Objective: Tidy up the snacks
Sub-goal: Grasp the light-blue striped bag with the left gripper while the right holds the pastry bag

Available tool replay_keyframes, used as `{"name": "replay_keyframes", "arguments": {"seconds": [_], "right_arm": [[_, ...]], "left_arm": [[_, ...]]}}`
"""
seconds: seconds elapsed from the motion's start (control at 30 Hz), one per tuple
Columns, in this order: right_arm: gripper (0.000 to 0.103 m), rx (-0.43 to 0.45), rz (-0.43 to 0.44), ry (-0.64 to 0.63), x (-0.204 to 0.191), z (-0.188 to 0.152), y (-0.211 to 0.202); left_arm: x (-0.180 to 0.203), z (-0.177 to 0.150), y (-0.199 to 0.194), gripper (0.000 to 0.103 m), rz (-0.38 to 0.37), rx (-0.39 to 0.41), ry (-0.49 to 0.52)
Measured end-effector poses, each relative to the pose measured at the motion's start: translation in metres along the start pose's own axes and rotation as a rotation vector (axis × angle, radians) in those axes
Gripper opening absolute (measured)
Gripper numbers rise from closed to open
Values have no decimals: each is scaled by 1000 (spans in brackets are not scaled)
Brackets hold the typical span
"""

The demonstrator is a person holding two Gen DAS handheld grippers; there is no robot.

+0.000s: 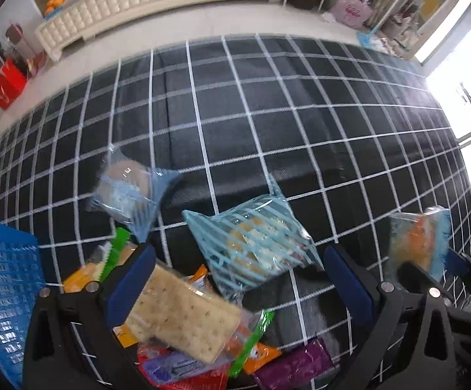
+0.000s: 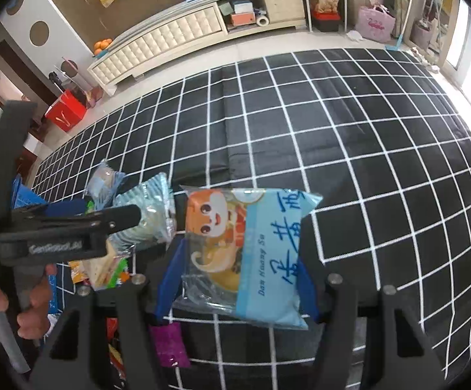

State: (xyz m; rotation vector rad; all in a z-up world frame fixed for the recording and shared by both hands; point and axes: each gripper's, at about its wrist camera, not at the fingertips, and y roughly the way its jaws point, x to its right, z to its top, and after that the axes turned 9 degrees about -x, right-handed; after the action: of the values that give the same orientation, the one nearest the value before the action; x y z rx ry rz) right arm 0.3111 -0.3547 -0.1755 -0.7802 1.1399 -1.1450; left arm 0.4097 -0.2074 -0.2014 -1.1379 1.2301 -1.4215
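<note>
My right gripper [image 2: 238, 279] is shut on a light blue snack packet [image 2: 245, 253] with an orange cartoon animal, held above the checked cloth; the same packet [image 1: 421, 243] shows at the right edge of the left wrist view. My left gripper [image 1: 242, 279] is open, its blue pads wide apart over a pile of snacks. Below it lie a pale cracker packet [image 1: 183, 312], touching the left pad, and a blue-striped packet [image 1: 255, 247]. A clear blue packet [image 1: 128, 188] lies further out. A hand [image 2: 30, 305] holds the left gripper's handle [image 2: 73, 234].
A blue slatted basket [image 1: 4, 292] stands at the left edge. Purple [image 1: 294, 364], red and green-edged packets lie in the pile near me. The black cloth with a white grid [image 1: 268, 113] stretches far ahead. A cream cabinet [image 2: 170, 39] stands beyond it.
</note>
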Motion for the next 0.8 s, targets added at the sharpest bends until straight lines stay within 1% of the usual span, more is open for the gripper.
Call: {"name": "replay_keyframes", "arguments": {"seconds": [0.07, 0.17, 0.2, 0.27, 0.3, 0.37, 0.4, 0.43, 0.47, 0.57, 0.6, 0.7, 0.8], "right_arm": [[66, 2, -1, 2, 4, 0, 1], [66, -2, 0, 6, 8, 1, 4], [67, -3, 1, 8, 9, 1, 4], [67, -4, 2, 11, 11, 1, 5], [67, -4, 3, 14, 13, 1, 5], [67, -5, 6, 19, 14, 1, 5], [67, -4, 12, 21, 14, 0, 5], [67, -5, 15, 25, 14, 0, 4], [67, -5, 14, 23, 13, -1, 2], [67, -1, 13, 15, 10, -3, -4], [67, 3, 15, 14, 9, -3, -8], [67, 18, 15, 13, 5, -5, -20], [67, 46, -11, -6, -5, -9, -40]], "left_arm": [[0, 4, 10, 103, -19, -24, -9], [1, 8, 25, 103, 14, -30, -13], [-1, 7, 31, 102, 4, -28, -15], [-3, 6, 35, 89, -34, -13, -19], [-3, 5, 36, 85, -48, -13, -20], [-2, 2, 37, 80, -38, -10, -11], [0, 1, 36, 77, -35, -5, -2], [1, 0, 35, 67, -45, -2, 5], [6, 0, 27, 65, -66, 0, 12], [10, -5, 14, 63, -49, 16, 29], [11, -9, 9, 62, -56, 26, 32], [13, -17, -16, 62, -98, 58, 31], [10, -30, -44, 62, -124, 103, 40]]}}
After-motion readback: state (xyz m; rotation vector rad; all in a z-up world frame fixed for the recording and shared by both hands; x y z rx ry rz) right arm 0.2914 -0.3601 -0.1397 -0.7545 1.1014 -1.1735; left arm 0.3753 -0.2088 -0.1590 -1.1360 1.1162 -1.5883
